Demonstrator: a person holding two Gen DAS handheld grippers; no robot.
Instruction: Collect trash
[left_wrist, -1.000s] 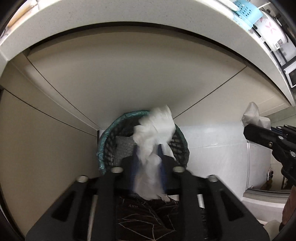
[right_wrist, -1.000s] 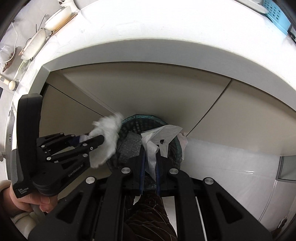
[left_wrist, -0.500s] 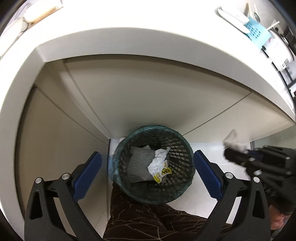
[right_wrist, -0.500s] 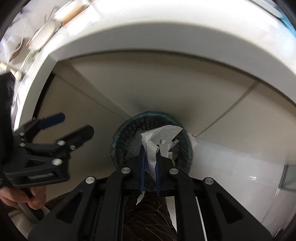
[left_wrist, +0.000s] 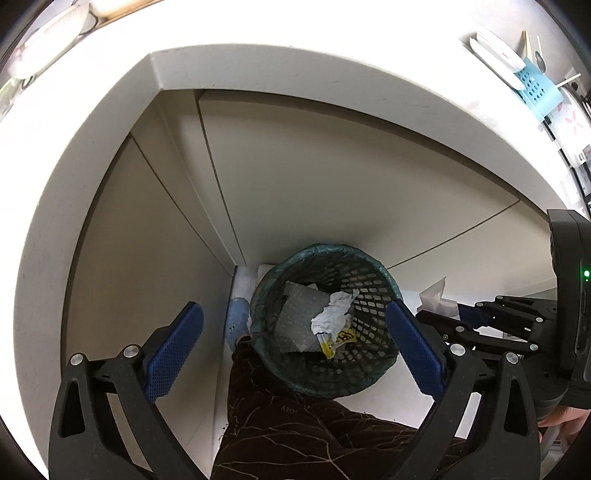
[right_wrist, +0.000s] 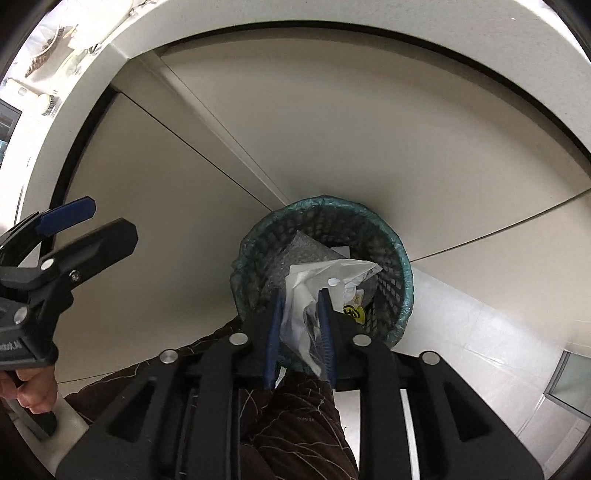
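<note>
A: The right gripper (right_wrist: 301, 325), jaws opening, has a crumpled clear-and-white plastic wrapper (right_wrist: 314, 295) between its blue pads above the dark green mesh wastebasket (right_wrist: 399, 258). The wrapper could cling to a pad or drift past the rim.

B: The left gripper (left_wrist: 295, 343) gapes wide, empty. The basket's bottom is hidden under a grey bubble-wrap sheet (left_wrist: 299, 314).

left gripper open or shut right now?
Open. The left gripper has its fingers spread wide with nothing between them, above the bin.
</note>
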